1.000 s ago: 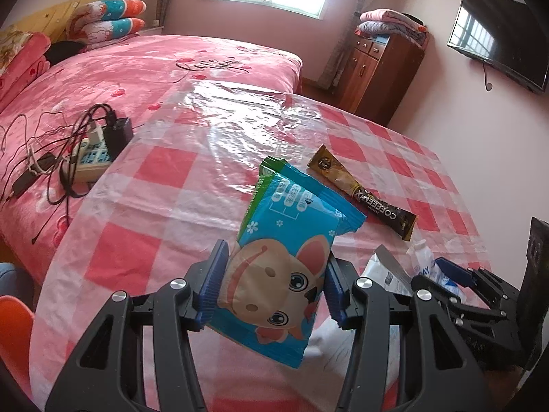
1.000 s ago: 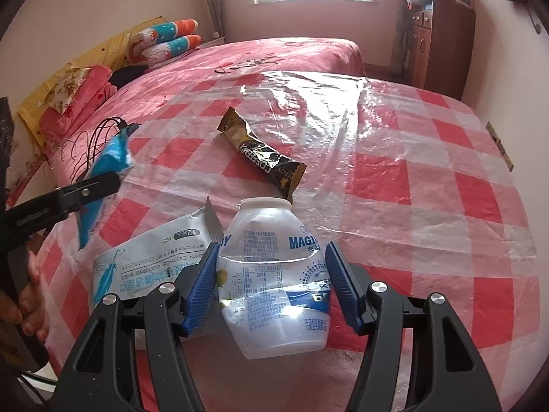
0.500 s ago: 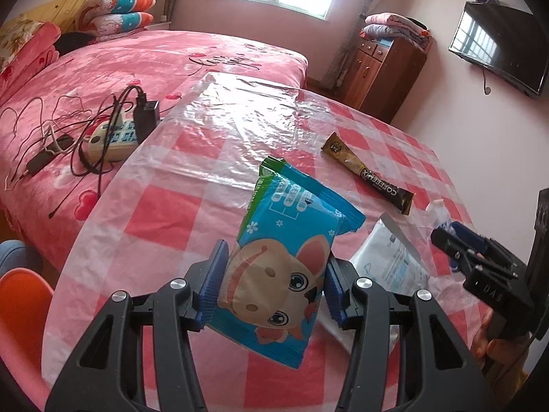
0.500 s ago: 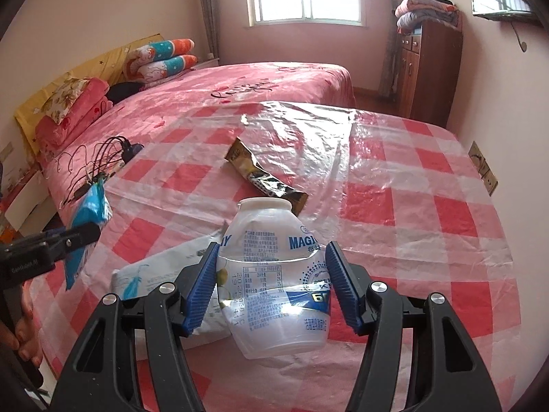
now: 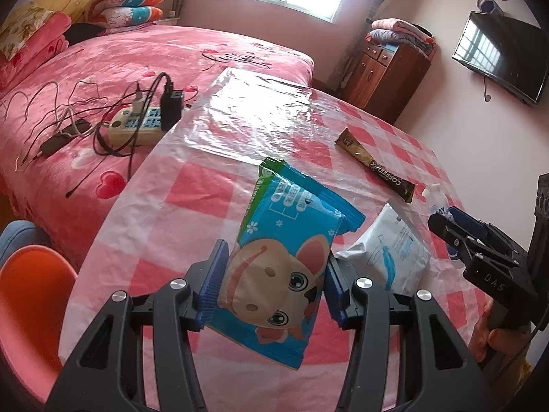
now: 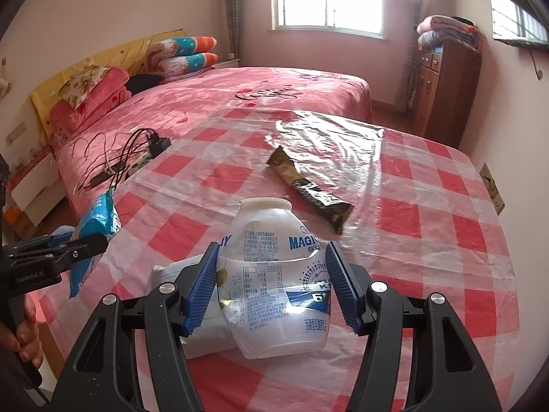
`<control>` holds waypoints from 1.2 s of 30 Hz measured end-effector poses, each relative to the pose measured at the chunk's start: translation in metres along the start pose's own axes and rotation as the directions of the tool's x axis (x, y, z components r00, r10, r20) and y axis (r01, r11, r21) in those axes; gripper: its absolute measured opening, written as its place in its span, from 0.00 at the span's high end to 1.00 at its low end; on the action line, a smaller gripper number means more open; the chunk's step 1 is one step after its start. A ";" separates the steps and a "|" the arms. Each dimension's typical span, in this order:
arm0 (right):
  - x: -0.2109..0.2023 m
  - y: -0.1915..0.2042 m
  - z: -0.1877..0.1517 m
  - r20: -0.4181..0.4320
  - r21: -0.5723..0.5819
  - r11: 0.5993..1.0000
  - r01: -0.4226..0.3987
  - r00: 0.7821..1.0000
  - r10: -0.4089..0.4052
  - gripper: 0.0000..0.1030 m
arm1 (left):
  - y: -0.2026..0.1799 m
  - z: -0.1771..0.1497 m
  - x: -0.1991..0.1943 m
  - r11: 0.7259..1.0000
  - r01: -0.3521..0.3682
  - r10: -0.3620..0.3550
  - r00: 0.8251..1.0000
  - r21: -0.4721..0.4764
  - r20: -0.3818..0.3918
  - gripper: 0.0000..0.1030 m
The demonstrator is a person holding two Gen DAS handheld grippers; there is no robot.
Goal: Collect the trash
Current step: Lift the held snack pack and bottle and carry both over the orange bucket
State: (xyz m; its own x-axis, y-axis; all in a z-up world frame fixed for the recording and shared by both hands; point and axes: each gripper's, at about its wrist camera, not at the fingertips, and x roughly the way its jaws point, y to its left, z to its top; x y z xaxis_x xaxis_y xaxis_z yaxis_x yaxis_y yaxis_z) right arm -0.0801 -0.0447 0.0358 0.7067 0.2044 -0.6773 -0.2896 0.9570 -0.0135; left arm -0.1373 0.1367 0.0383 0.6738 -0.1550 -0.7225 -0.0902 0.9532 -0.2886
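My left gripper is shut on a blue snack packet with a cartoon animal on it, held above the red-checked table. The same packet shows at the left of the right wrist view. My right gripper is shut on a crushed white plastic bottle printed in blue, also lifted off the table. A brown coffee stick wrapper lies flat further back. A white flat pouch rests on the table between the two grippers.
A pink bed borders the table's far and left sides, with a power strip and tangled cables on it. An orange chair stands at the near left. A wooden cabinet and wall TV are at the back right.
Both grippers have drawn back and apart from the table's middle with their loads; the right one rose a little. The coffee wrapper and white pouch stayed put.
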 end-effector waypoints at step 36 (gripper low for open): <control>0.011 0.061 -0.012 -0.066 -0.088 0.995 -0.052 0.997 0.046 0.39 | 0.010 -0.029 0.005 0.985 -0.035 0.040 0.999 0.166 -0.032 0.56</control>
State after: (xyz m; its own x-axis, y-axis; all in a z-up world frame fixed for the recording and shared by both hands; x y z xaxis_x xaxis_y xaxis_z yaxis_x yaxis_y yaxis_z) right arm -0.0977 0.0133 0.0185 0.6485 0.2342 -0.7243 -0.3818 0.9232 -0.0433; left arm -0.1557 0.1378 0.0134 0.6455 -0.1247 -0.7535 0.0099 0.9879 -0.1550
